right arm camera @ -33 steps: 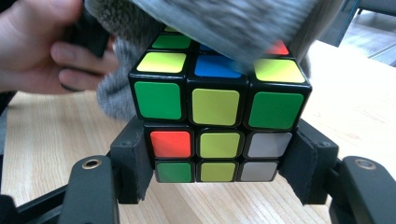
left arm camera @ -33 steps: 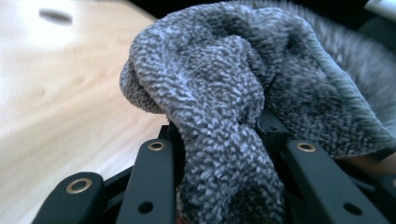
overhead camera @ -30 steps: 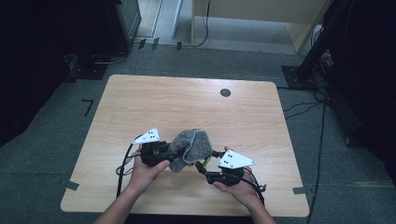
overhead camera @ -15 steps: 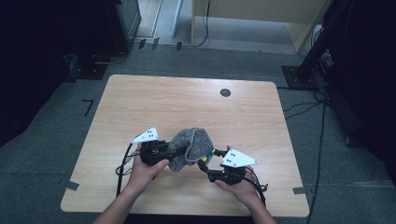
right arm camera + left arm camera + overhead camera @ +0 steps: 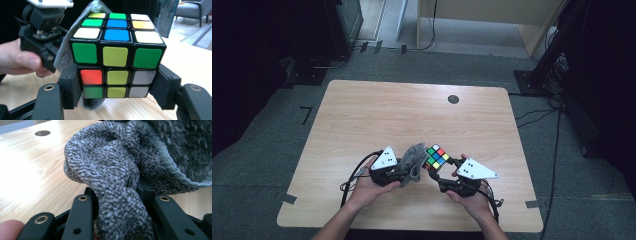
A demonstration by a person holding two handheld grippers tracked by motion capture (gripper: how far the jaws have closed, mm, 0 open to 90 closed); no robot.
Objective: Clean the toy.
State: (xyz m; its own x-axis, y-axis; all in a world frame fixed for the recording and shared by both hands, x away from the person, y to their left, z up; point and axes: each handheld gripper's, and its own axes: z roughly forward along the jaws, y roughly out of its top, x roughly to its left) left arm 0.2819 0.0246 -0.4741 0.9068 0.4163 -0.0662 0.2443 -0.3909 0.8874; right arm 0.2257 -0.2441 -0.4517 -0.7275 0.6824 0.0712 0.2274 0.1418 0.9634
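Wooden table (image 5: pixel 377 115); left gripper (image 5: pixel 398 170) jaws clamped on grey cloth (image 5: pixel 110 177); right gripper (image 5: pixel 439 175) jaws around half-hidden cube (image 5: pixel 116 57)

Two forearms reach in from the near edge. Left gripper (image 5: pixel 404 167) is clamped tight; right gripper (image 5: pixel 439 172) holds its jaws partway closed.

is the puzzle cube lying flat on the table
No, the right gripper holds the puzzle cube between its fingers, raised above the table.
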